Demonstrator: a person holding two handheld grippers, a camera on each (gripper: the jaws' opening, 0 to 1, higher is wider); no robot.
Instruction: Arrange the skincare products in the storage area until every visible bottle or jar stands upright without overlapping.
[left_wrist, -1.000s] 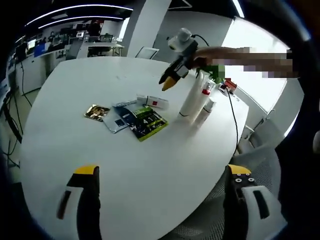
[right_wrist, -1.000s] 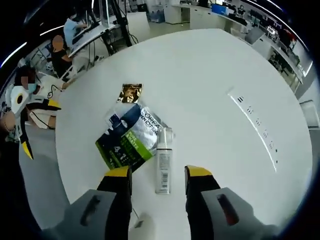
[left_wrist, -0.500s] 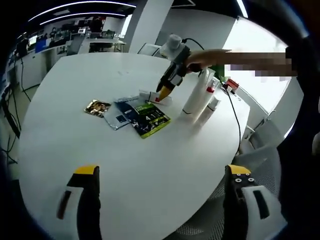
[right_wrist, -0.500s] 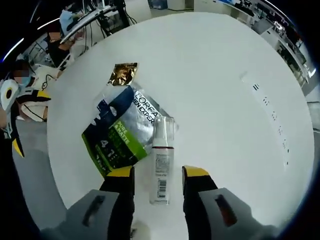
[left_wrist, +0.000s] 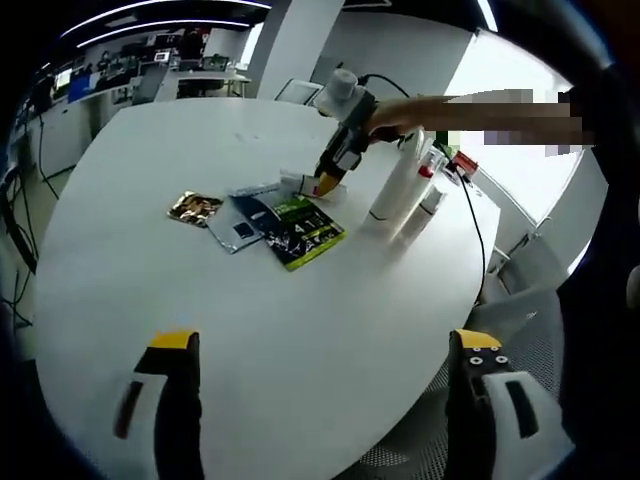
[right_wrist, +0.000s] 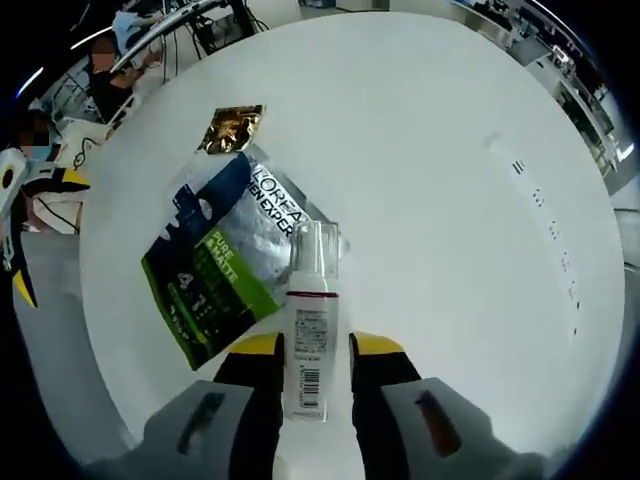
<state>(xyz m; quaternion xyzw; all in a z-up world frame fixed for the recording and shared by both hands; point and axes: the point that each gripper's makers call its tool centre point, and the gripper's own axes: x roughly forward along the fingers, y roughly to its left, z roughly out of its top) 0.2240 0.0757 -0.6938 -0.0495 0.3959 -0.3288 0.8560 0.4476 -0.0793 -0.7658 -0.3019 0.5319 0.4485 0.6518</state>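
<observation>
While the left gripper is held spread wide above the table's near edge, the right gripper is closed around a lying white bottle, apparently touching both sides, beside the green sachet mid-table.

My right gripper has its yellow-tipped jaws on either side of a white pump bottle lying flat on the round white table, barcode facing up. The bottle's clear cap overlaps a green-and-silver sachet. A small gold packet lies beyond it.
</observation>
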